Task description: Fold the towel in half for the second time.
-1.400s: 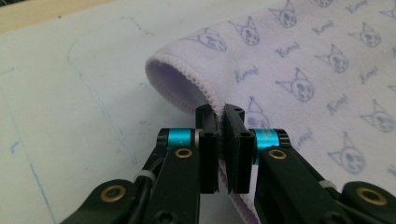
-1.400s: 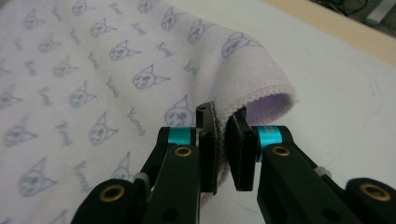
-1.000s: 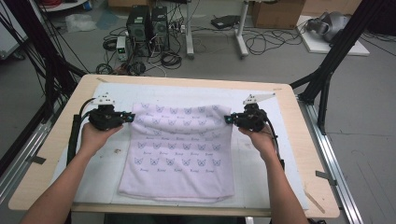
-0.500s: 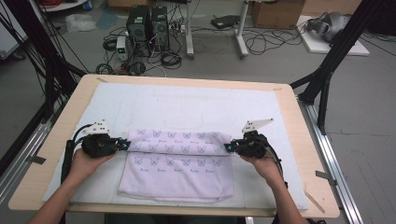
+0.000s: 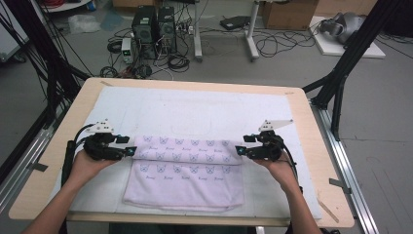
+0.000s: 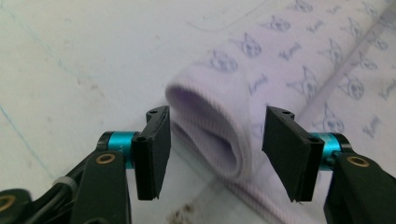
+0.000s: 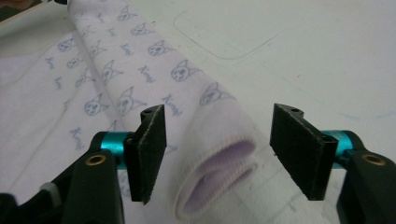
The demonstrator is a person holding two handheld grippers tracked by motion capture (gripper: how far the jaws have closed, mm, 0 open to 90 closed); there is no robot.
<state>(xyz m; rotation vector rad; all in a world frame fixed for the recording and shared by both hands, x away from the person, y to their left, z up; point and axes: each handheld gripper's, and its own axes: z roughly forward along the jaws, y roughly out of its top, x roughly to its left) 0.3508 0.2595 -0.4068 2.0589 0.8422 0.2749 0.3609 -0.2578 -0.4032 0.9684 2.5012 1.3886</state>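
A pale lilac towel printed with small cat faces lies on the white mat, its far part rolled toward the person into a loose roll. My left gripper is open at the roll's left end, jaws on either side of it without touching. At the roll's right end my right gripper is likewise open, the rolled edge lying between its jaws. Both hands hold the grippers low on the table.
A white mat covers most of the wooden table. Black frame legs stand at the right and left. Computers and cables sit on the floor beyond the far edge.
The towel's far edge was drawn toward the person and rolled over. Both grippers came nearer with it and now stand open at the roll's ends.
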